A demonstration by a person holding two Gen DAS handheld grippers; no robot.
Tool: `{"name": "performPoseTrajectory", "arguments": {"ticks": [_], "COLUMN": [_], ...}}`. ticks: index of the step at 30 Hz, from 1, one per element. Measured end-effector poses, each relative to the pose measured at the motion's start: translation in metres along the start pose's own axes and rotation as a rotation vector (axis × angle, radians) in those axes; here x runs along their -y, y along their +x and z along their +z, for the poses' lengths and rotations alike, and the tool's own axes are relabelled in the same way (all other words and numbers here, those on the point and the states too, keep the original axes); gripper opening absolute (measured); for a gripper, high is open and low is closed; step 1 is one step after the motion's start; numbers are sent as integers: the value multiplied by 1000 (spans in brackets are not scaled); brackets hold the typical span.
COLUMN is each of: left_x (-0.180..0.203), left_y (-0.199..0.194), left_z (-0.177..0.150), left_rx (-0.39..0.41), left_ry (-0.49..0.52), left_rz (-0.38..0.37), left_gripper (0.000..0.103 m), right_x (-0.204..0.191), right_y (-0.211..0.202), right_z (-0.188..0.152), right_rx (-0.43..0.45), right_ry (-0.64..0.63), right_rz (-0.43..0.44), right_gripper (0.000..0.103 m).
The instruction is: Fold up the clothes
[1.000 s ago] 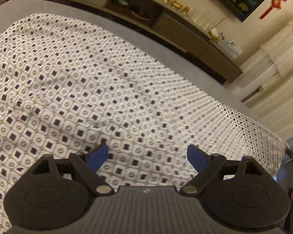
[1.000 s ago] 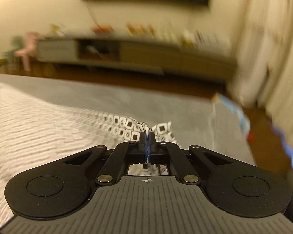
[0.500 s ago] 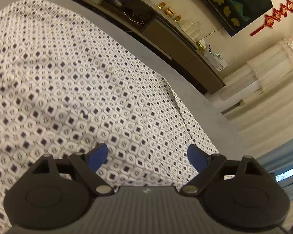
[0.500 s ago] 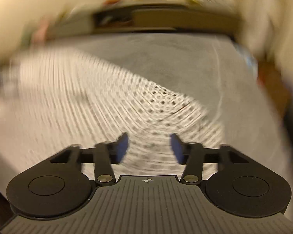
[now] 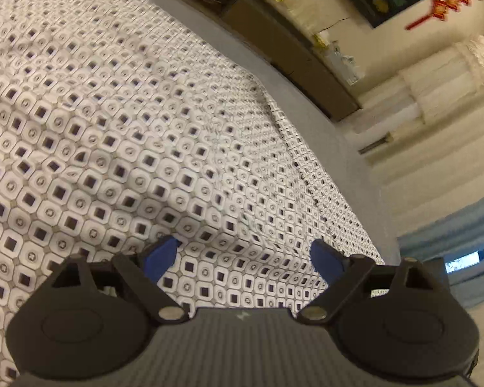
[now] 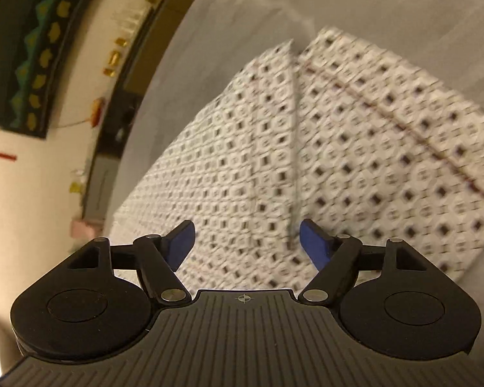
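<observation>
Right gripper (image 6: 245, 242): your jaws are opening, nothing pinched between them.
Left gripper (image 5: 243, 256): yours is spread wide, empty.
Patterned garment (image 6: 355, 148): lies below and ahead of both grippers, on the grey surface (image 6: 387, 6).

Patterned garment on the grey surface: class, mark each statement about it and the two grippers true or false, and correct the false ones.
1. The patterned garment lies on a grey surface. True.
2. The left gripper is clamped on the cloth. False: its jaws stand apart, gripping nothing.
3. The right gripper has blue pads. True.
4. The right gripper holds a fold of fabric. False: its jaws are opening, nothing pinched between them.
5. The garment is plain white. False: it has dark squares.
</observation>
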State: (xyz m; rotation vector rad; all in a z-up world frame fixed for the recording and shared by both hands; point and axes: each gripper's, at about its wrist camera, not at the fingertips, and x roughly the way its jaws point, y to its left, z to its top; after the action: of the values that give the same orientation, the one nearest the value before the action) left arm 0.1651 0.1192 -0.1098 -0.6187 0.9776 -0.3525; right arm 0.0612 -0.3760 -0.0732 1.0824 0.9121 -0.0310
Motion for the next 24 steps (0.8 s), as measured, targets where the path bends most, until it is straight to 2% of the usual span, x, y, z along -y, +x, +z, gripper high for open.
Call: {"name": "performPoseTrajectory", "arguments": {"ticks": [2,5,7,9,12,17,19,21,22,24], "left_x": [4,1,3,10,29,55,62,66,64,56], "left_y": [1,0,-5,-10,-2,41,67,90,98,104], "left_z": [-1,1,3,8,26,63,77,85,86,85], "left_rx": [-2,9,33,63,79,71,53,45,40,52], "left_ry": [28,19,14,17,22,-37,-44,-65,-88,-151], "left_rz": [19,16,12,-12,-33,-93,-84,-34,-13,-16], "left_gripper": [94,94,93,94,95,99,99,99,99,99], "right_x": [-4,-4,-10,-17,-31,-37,-32,-22,-16,0], "right_y": [7,19,26,25,8,-37,-55,-69,-74,-85], "right_z": [1,9,15,17,15,17,17,23,24,28], "right_rx": [-18,-1,2,21,82,210,244,251,252,253], "right_ry": [-1,9,-28,-76,-127,-131,-124,-98,-81,-49], "right_rz": [19,11,-22,-26,25,237,297,339,356,386], "right_gripper": [64,51,5,1,0,0,0,0,0,0]}}
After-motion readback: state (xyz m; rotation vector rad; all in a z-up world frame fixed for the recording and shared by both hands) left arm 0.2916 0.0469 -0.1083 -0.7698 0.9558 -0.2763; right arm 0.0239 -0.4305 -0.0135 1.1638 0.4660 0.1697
